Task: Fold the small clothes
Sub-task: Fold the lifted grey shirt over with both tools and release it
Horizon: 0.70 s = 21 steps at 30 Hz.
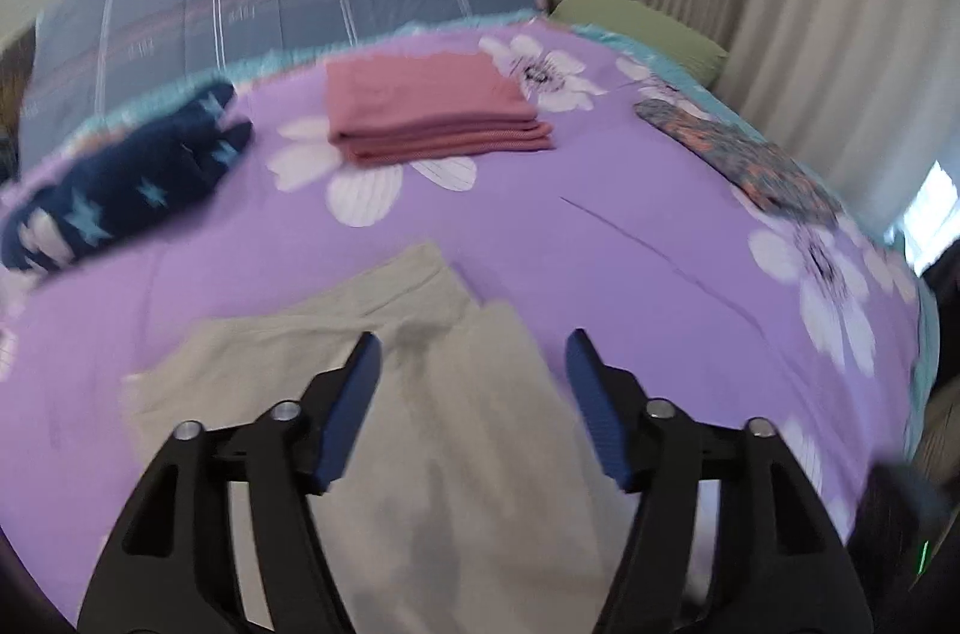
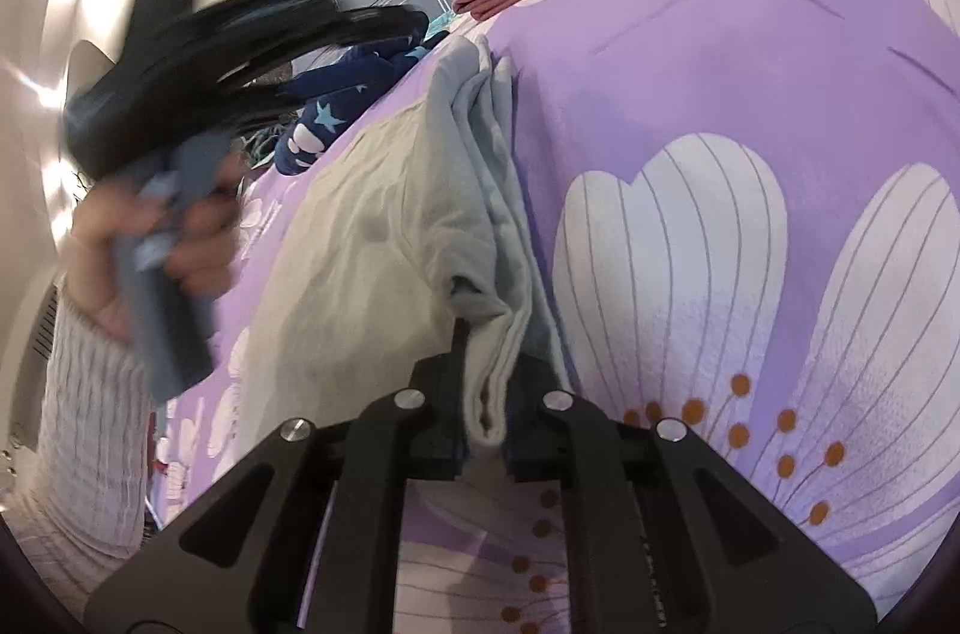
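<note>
**Pale garment mid-fold, one corner pinched**

While the right tongs [image 2: 483,430] stay out of it no longer — they are clenched on a doubled edge of the pale garment [image 2: 372,226] — the left tongs [image 1: 474,394] hover released above it, jaws wide apart. It lies on the purple bedspread [image 1: 600,238], near a folded pink stack [image 1: 432,106]. A fold seems underway; next, the left tongs likely need a matching corner.

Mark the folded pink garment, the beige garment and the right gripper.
folded pink garment [image 1: 429,109]: left wrist view, top face.
beige garment [image 2: 384,238]: right wrist view, flat middle.
right gripper [image 2: 483,430]: right wrist view, shut on the garment's edge.
</note>
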### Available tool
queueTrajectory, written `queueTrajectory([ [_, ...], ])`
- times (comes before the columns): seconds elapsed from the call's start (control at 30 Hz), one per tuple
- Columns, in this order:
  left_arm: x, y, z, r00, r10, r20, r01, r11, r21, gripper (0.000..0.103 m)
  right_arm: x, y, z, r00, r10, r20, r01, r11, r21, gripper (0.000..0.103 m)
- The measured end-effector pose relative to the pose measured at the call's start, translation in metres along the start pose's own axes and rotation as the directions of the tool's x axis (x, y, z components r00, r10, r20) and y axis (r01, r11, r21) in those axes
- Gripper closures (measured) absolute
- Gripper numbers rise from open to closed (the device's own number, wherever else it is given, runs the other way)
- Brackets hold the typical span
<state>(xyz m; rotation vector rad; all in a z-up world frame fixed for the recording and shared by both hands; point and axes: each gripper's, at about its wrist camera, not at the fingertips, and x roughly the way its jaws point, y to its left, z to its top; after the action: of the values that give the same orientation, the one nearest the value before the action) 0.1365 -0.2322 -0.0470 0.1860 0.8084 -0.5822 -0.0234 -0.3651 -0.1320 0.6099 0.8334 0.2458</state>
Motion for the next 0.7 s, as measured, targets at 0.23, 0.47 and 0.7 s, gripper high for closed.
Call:
queueTrajectory([
  [0.23, -0.083, 0.018, -0.109, 0.988, 0.154, 0.018, -0.155, 0.986, 0.059, 0.025, -0.002, -0.005, 0.004, 0.998, 0.049, -0.025, -0.048, 0.998, 0.05, 0.097],
  [0.47, -0.111, 0.022, -0.197, 0.986, 0.155, -0.069, -0.151, 0.987, 0.056, 0.025, -0.018, 0.007, 0.026, 0.979, 0.201, -0.019, -0.198, 0.974, 0.109, 0.098],
  [0.7, -0.094, 0.022, -0.206, 0.967, 0.249, -0.062, -0.245, 0.967, 0.064, 0.025, -0.031, 0.021, 0.035, 0.983, 0.183, 0.014, -0.183, 0.978, 0.097, 0.098],
])
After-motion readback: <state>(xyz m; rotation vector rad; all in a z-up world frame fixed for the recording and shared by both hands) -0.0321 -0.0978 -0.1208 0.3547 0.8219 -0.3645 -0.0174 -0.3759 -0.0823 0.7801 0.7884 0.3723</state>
